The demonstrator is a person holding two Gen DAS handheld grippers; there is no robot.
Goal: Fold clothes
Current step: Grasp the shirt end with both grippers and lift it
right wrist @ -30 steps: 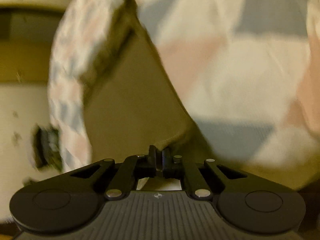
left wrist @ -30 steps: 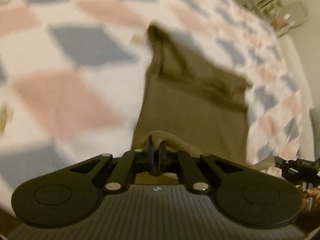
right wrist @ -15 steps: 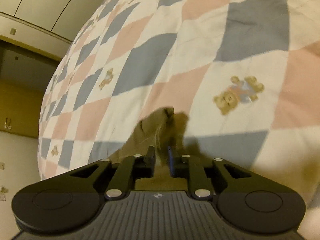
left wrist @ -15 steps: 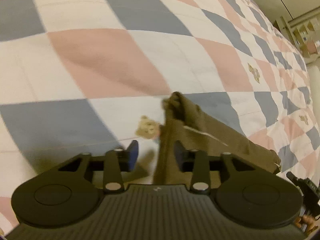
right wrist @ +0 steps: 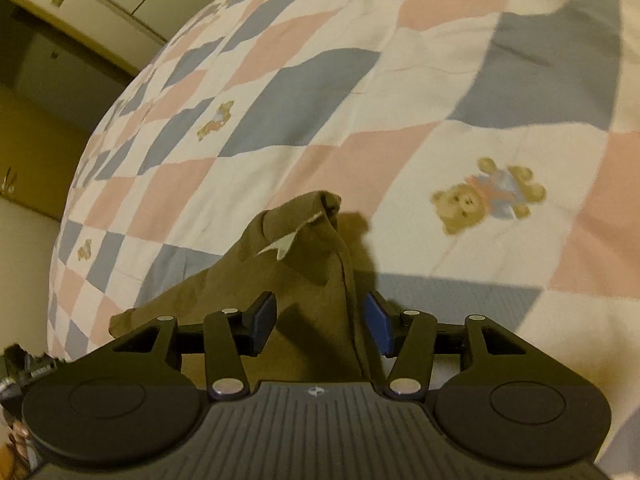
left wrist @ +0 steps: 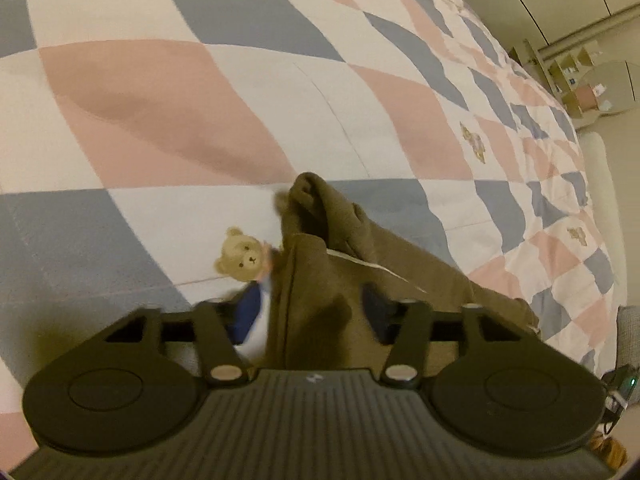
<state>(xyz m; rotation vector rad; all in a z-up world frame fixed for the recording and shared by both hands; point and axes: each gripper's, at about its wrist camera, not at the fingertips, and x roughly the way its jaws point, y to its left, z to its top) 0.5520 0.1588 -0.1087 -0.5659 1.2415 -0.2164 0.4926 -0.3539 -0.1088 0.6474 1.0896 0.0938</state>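
Note:
An olive-brown garment [left wrist: 352,264] lies folded on the checked quilt [left wrist: 168,96], its bunched corner pointing away from the camera. My left gripper [left wrist: 310,312] stands open over that corner, fingers spread either side of the cloth. In the right wrist view the other end of the garment [right wrist: 304,264] shows a pale label, and my right gripper [right wrist: 320,322] is open too, its blue pads apart with cloth lying loose between them. Neither gripper pinches the fabric.
The quilt [right wrist: 360,128] has pink, grey and white diamonds with printed teddy bears [right wrist: 488,196]. A shelf and round mirror [left wrist: 600,88] stand beyond the bed at the far right. Dark wall and cupboard panels [right wrist: 48,92] lie past the bed's left side.
Both grippers held the garment shut a second ago while it hung stretched; they lowered it onto the quilt and opened, the left first, then the right. The cloth now rests released.

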